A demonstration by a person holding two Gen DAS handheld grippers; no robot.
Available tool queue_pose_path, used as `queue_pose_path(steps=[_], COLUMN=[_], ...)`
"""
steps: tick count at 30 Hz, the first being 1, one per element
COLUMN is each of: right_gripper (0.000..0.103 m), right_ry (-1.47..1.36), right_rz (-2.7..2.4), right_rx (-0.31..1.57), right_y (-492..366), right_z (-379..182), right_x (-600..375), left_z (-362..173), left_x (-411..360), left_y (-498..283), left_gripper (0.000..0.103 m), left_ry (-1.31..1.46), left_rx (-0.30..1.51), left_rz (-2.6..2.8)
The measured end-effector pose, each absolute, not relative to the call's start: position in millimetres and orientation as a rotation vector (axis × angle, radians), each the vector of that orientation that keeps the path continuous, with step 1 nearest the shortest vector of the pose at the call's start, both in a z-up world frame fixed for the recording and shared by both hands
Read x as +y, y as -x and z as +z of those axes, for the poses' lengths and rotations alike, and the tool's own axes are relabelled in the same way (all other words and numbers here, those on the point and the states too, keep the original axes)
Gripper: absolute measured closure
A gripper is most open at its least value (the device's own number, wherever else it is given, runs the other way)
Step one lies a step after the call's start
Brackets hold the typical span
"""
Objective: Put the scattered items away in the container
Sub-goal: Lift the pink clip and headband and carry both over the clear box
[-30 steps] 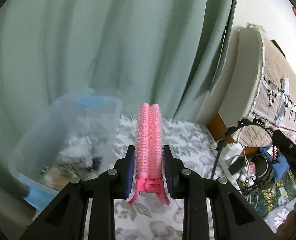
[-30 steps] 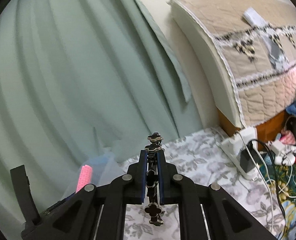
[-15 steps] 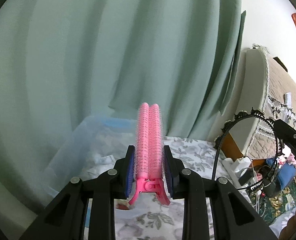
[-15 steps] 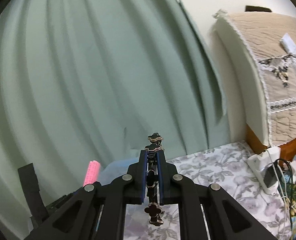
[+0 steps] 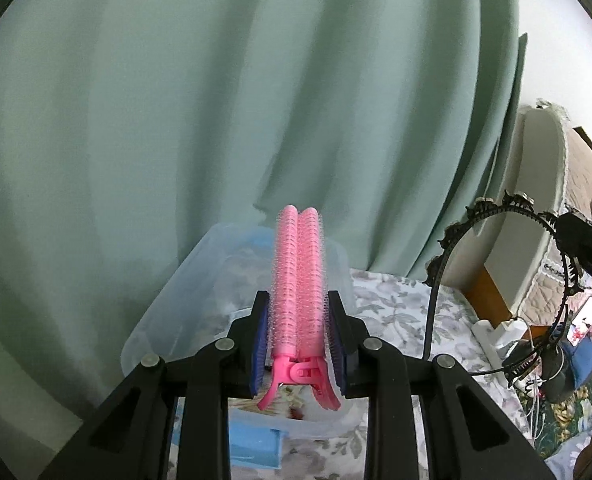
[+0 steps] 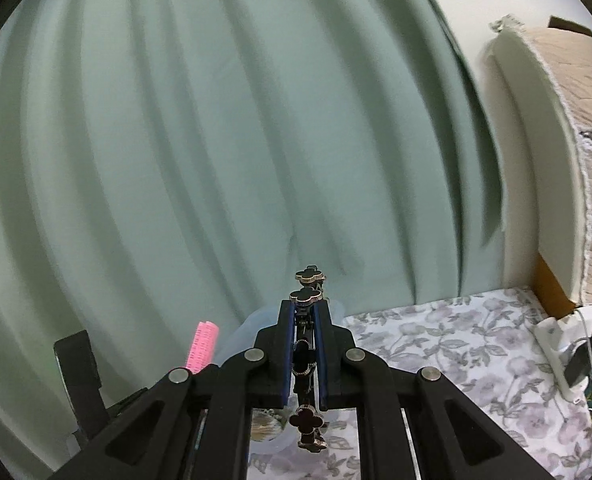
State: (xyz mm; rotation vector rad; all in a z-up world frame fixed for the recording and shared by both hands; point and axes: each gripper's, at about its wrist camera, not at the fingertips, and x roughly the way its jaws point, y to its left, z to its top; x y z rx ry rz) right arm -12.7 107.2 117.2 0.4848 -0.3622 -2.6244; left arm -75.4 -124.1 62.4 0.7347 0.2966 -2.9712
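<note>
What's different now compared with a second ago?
The clear bin slid from the left of the left gripper's view to straight ahead. Nothing was let go: the pink hair roller clip and the right gripper's black headband stay clamped.

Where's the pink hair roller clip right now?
In the left wrist view, the pink hair roller clip is clamped upright in the left gripper, above the clear plastic bin.

Pink double-roller hair clip [image 5: 298, 280] upright, clamped between left tool [image 5: 298, 344] pads, above clear plastic container [image 5: 168, 312]. Black clover-studded headband [image 6: 307, 364] edge-on, pinched in right tool [image 6: 307, 360]. Container on floral bed.
</note>
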Motion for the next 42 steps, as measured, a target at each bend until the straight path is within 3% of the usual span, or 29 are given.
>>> queue_pose_path(steps=[42], right_gripper=[0.09], right_ry=[-0.744], right_rz=[-2.471], right_rx=[-0.258], right_y=[88], right_z=[57], right_x=[23], left_z=[1], left_x=[-179], left_y=[123], left_gripper=[0.073], left_ry=[-0.889], left_rx=[0.454], left_rz=[-2.836])
